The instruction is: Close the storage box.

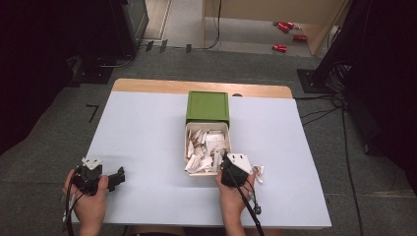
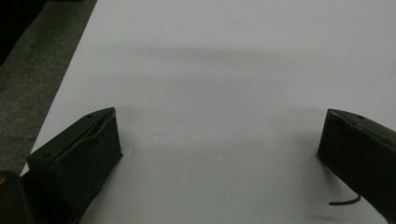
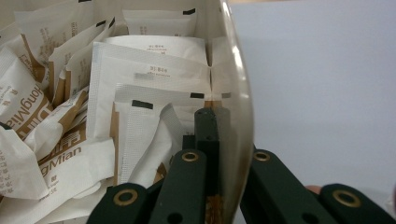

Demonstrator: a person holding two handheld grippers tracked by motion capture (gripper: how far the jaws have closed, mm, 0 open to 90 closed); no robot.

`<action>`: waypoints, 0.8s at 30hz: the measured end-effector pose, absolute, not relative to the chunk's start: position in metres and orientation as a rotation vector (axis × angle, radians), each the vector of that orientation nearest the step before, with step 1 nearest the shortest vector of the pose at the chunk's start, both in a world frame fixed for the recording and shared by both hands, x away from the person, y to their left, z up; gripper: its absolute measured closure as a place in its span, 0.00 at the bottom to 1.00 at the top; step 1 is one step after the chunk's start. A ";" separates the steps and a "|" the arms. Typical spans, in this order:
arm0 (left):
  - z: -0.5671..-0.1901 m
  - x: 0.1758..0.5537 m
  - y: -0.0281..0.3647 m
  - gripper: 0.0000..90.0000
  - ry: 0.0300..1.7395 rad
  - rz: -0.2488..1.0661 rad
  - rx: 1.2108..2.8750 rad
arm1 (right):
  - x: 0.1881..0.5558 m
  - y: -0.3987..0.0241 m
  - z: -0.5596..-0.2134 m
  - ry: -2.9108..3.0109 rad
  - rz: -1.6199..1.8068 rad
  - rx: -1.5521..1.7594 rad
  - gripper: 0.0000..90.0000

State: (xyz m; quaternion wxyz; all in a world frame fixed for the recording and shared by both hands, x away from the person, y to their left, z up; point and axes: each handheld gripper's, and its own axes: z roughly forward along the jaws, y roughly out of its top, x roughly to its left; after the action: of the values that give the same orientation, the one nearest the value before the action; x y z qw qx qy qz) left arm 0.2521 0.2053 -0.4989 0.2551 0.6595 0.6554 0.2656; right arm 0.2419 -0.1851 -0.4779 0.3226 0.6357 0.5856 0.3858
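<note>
Right gripper view puts me closest to the work: my right gripper (image 3: pixel 212 121) has its two black jaws clenched together on the near right wall of the tray (image 3: pixel 243 116), one jaw inside among the sachets (image 3: pixel 154 84) and the other outside the pale, glossy rim. From the high view my right gripper (image 1: pixel 227 164) sits at the tray's (image 1: pixel 187 147) near right corner, my hand wrapped round it and the cable trailing back toward me. Just right of that hand a crumpled sachet (image 1: pixel 258 171) lies on the table sheet (image 1: pixel 147 142), outside the tray. The tray is a cream, open-topped oblong whose long axis runs straight away from me, its near end toward my side of the table and its far end tucked under the green box (image 1: pixel 207 105). It is heaped with white paper sachets printed in brown lettering, lying at all angles, some upright against the wall, some flat. My left gripper (image 1: pixel 118 178) rests on the sheet well to the left, apart from the tray, its jaws (image 2: pixel 74 158) released and standing wide with only bare sheet between them. Beyond the green box the wooden table edge (image 1: pixel 147 86) shows, then grey floor.
</note>
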 end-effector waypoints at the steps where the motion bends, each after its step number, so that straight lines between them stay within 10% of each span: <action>1: -0.499 0.252 0.205 0.00 1.780 0.721 1.790 | 0.242 -0.185 -0.477 1.538 1.014 1.666 1.00; 24: -0.499 0.252 0.205 0.00 1.780 0.721 1.790 | 0.265 -0.185 -0.477 1.537 1.019 1.672 1.00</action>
State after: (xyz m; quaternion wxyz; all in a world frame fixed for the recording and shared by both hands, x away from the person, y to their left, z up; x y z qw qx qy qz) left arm 0.2521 0.2052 -0.4989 0.2552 0.6593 0.6555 0.2654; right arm 0.2645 -0.1846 -0.4765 0.3202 0.6363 0.5849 0.3878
